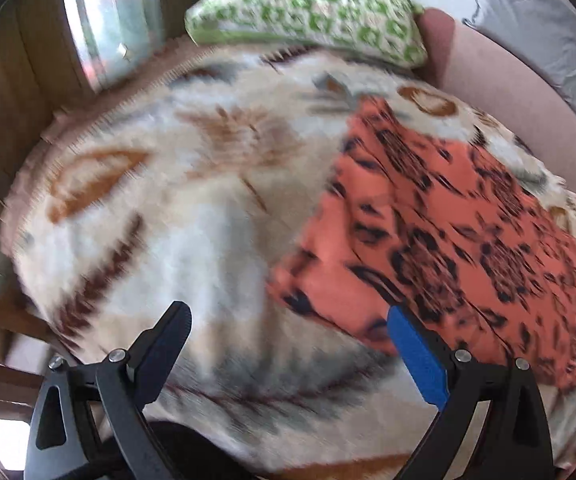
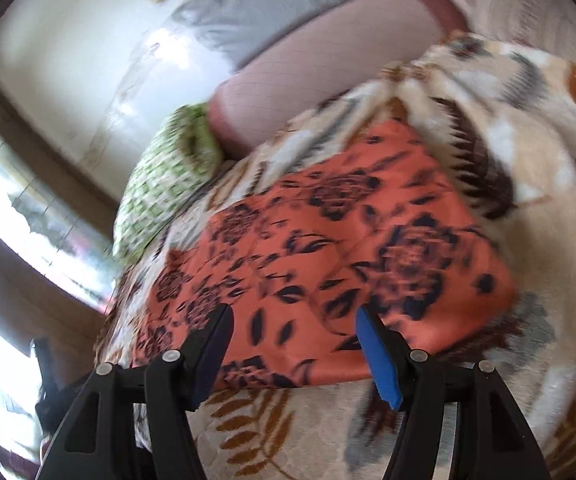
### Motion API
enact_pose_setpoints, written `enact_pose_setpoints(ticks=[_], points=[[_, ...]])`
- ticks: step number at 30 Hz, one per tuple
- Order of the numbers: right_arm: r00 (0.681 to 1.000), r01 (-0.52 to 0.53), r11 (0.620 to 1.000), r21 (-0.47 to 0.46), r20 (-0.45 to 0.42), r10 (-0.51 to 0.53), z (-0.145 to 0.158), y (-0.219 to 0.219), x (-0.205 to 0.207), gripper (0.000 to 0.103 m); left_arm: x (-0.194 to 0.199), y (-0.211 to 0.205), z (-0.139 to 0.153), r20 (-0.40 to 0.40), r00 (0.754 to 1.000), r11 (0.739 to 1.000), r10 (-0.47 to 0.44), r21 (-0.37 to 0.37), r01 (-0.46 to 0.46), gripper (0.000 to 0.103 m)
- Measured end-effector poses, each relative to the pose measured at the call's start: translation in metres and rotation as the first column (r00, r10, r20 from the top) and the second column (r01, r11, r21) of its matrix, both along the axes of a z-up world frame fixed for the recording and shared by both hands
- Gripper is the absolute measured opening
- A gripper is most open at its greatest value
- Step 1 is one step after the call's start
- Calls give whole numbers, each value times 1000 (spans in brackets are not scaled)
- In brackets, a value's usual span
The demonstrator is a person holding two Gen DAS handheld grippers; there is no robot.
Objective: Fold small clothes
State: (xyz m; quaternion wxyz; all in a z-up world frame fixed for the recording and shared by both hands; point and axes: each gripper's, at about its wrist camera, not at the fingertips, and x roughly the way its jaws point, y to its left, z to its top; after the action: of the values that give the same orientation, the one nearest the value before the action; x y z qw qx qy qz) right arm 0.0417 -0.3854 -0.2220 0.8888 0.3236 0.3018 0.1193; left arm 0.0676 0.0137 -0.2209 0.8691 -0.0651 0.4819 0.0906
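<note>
Flat on cream leaf-patterned fleece blanket [image 1: 208, 216]: orange black-flowered folded cloth [image 1: 447, 216]. Ahead and rightward of left gripper [image 1: 288, 344], spread wide, empty. Directly before right gripper [image 2: 293, 344], likewise spread, gripping nothing.

The cloth [image 1: 447, 232] lies flat on the blanket [image 1: 192, 208], toward its right side in the left wrist view. Behind the blanket, a pillow [image 1: 307, 12] rests against the cushion [image 1: 519, 96], which runs along the far right edge. A window [image 1: 104, 24] stands behind, to the left of the pillow.
</note>
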Motion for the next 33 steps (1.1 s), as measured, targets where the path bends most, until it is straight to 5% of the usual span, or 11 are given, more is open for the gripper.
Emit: enact_pose_setpoints(ticks=[2,3,9,13,18,23,28,30,31,33], points=[[995,-87,996,-25,46,88,8,18,5,37,-2,-4,-7,-23,1000,999,-13,-40,12,99],[990,-128,990,-66,53,131,11,31,11,35,-4,-7,-8,-26,999,998,-23,-54,21,99],[977,-214,965,-151,-12,214,5,70,44,35,1,-6,-16,-27,1000,987,-6,-160,2,98],[969,-217,972,-90,-143,203,-26,67,69,35,16,5,-21,-17,999,972,45,-229,-48,88],[967,-225,971,-87,-142,211,-29,67,69,35,31,10,-23,12,996,949,88,-304,-80,72],[967,-226,970,-93,-139,213,-27,68,67,35,35,8,-29,55,989,937,137,-331,-111,72],[968,-225,970,-96,-135,211,-27,68,66,35,34,18,-27,129,978,885,162,-457,-87,72],[969,-224,970,-99,-133,210,-28,68,66,35,32,15,-22,185,973,901,140,-432,-47,54],[969,-224,970,-99,-132,210,-29,69,66,35,34,9,-21,202,974,929,103,-370,-22,48],[969,-223,970,-101,-130,210,-29,70,66,35,40,3,-28,166,984,960,69,-279,-20,42]])
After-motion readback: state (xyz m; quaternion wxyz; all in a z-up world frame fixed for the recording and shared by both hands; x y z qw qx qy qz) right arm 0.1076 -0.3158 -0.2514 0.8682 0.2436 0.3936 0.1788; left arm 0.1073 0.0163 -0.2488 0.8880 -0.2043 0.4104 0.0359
